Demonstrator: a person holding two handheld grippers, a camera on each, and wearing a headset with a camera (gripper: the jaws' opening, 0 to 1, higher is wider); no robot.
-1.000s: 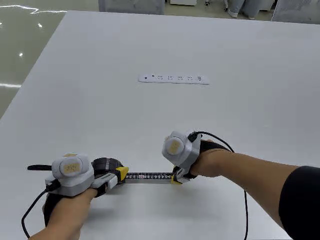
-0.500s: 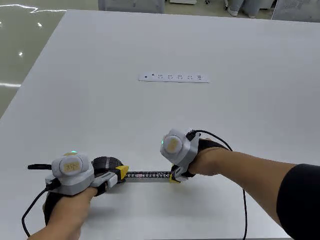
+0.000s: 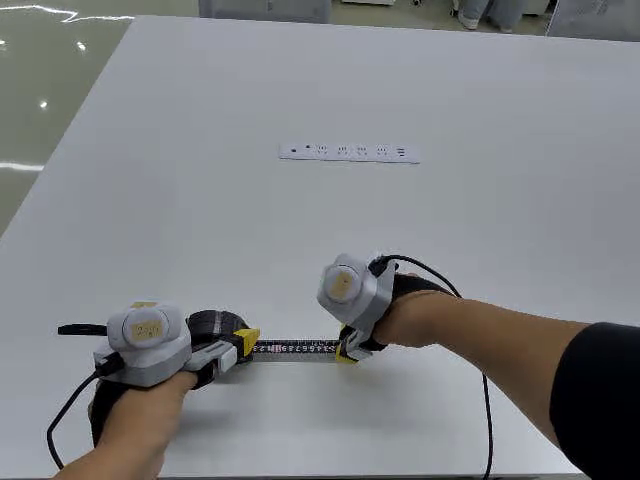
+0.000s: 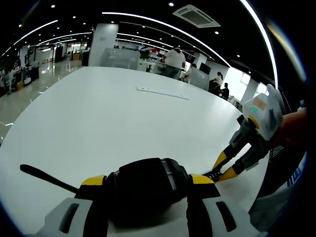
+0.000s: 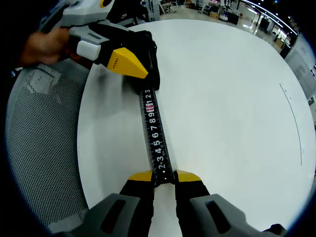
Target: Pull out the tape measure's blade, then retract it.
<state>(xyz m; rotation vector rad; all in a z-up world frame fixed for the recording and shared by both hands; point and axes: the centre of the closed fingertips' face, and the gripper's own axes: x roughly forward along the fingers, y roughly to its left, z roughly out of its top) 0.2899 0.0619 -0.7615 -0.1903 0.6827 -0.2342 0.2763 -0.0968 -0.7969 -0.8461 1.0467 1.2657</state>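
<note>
- the left gripper [image 4: 148, 180] has its jaws spread to the width of the tape measure [image 4: 144, 190] and clamped on its black case, one yellow tip on each side.
- in the head view the tape measure [image 3: 212, 326] sits on the white surface [image 3: 300, 240] close to the near edge, toward its left corner, with the left gripper [image 3: 226, 350] gripping it from the person's side.
- the blade [image 5: 154, 133] is drawn out in a short straight run, lying flat on the surface along the near edge.
- the right gripper [image 5: 164, 177] has its jaws almost together, pinching the free end of the blade between the yellow tips.
- a thin black strap [image 3: 80, 330] lies on the surface just left of the case.
- a white power strip [image 3: 348, 152] lies well apart, near the middle of the surface.
</note>
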